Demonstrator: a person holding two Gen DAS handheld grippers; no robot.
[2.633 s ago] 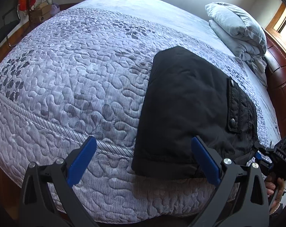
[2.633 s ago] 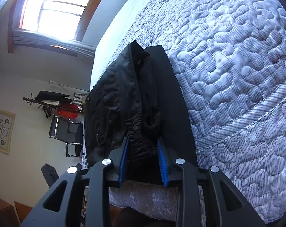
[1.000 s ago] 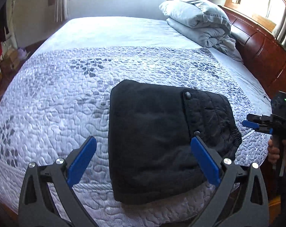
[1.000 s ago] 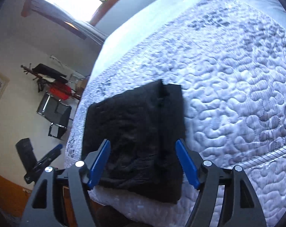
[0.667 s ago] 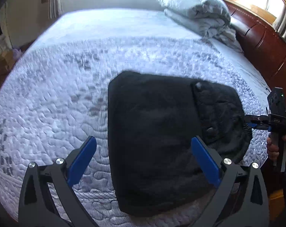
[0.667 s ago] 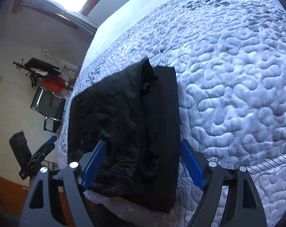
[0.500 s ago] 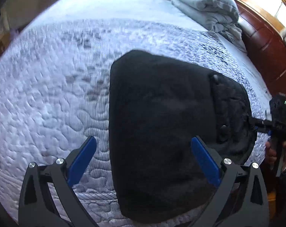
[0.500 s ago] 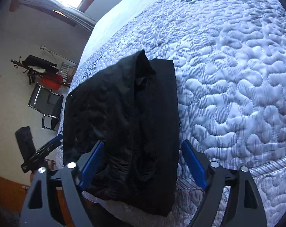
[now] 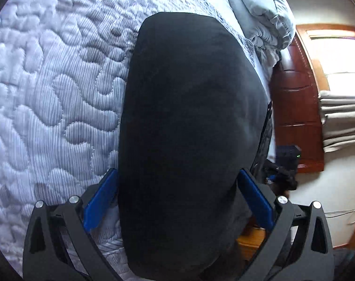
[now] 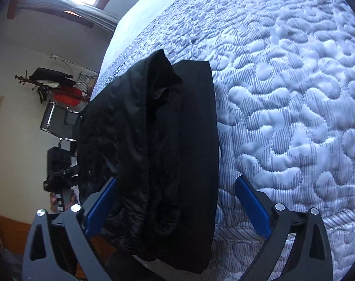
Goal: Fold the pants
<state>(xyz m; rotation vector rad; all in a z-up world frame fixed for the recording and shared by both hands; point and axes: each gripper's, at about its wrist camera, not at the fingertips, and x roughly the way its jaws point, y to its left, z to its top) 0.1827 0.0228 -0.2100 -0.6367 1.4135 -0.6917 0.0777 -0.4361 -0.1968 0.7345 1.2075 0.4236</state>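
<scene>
Your left gripper (image 9: 177, 201) and right gripper (image 10: 175, 205) both hold jaws spread wide, straddling the near edge of the folded black pants (image 9: 191, 121), clamping nothing; likely lining up a grasp. Pants lie at the quilted bed's (image 10: 294, 93) near edge; pillows (image 9: 259, 7) far.

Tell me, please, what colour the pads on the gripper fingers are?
Blue: the pads line black fingers, clearest in the right wrist view beside the black pants.
</scene>
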